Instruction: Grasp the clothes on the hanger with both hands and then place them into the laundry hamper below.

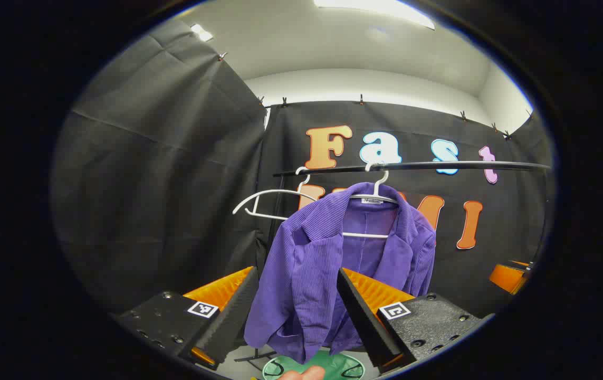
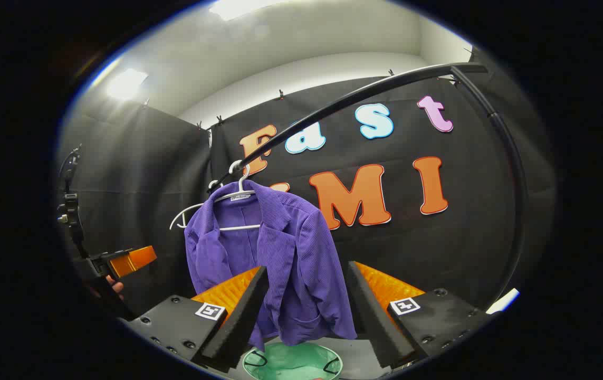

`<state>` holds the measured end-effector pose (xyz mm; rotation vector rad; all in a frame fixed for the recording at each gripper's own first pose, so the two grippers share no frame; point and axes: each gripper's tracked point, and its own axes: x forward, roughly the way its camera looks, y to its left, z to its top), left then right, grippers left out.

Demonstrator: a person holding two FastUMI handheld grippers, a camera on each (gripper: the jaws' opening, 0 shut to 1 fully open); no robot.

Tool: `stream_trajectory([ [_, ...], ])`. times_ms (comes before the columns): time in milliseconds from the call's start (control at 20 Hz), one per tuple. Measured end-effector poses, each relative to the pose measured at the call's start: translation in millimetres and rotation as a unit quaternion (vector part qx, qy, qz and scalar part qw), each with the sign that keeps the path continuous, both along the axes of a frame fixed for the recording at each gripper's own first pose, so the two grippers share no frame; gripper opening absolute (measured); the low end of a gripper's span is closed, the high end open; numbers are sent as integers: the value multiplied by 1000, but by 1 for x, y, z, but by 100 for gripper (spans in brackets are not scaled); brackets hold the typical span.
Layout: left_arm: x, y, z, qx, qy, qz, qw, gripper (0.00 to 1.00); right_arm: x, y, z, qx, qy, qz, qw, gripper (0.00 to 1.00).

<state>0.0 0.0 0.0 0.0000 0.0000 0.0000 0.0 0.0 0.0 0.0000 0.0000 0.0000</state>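
Observation:
A purple corduroy jacket (image 1: 327,264) hangs on a white hanger (image 1: 372,198) from a black rail (image 1: 412,167). In the right gripper view the same jacket (image 2: 275,253) hangs from its hanger (image 2: 238,198) under the curved rail (image 2: 359,95). My left gripper (image 1: 293,311) is open, its fingers framing the jacket's lower part from a distance. Farther right, my right gripper (image 2: 306,311) also stands open, short of the jacket's hem. The green laundry hamper (image 1: 317,367) sits on the floor below the jacket, and the right gripper view also catches the hamper (image 2: 293,361). At far left of that view the left gripper (image 2: 127,261) is held by a hand.
A second, bare white hanger (image 1: 269,203) hangs on the rail left of the jacket. The rail's black upright (image 2: 515,211) bends down at the right. Black cloth walls close in behind and at the left. A fingertip (image 1: 304,373) shows at the bottom edge.

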Motion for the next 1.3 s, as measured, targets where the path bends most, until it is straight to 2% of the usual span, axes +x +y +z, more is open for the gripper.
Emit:
stream_trajectory([
  [150,-1,4,0,-1,-3,4,1000,99,1,2,1,-2,-2,0,1000,89],
  [200,-1,4,0,-1,-4,5,1000,95,2,1,1,-2,-2,-1,1000,89],
  [300,-2,7,1,0,-5,7,1000,95,2,3,3,-3,-5,0,1000,89],
  [350,-2,8,0,1,-5,9,1000,99,2,3,3,-2,-5,0,1000,89],
  [450,-3,10,1,3,-6,11,1000,95,2,4,3,-1,-6,2,1000,89],
  [500,-3,10,1,4,-7,12,1000,99,2,4,3,0,-5,2,1000,89],
  [600,-1,9,1,6,-8,12,1000,92,1,4,4,1,-5,1,1000,89],
  [1150,-7,9,-2,-4,0,6,1000,92,-2,9,5,-8,-6,5,1000,89],
  [1200,-7,9,-3,-5,1,6,1000,95,-2,8,6,-9,-7,4,1000,89],
  [1300,-6,10,-7,-9,8,7,1000,92,0,10,4,-7,-5,6,1000,89],
])
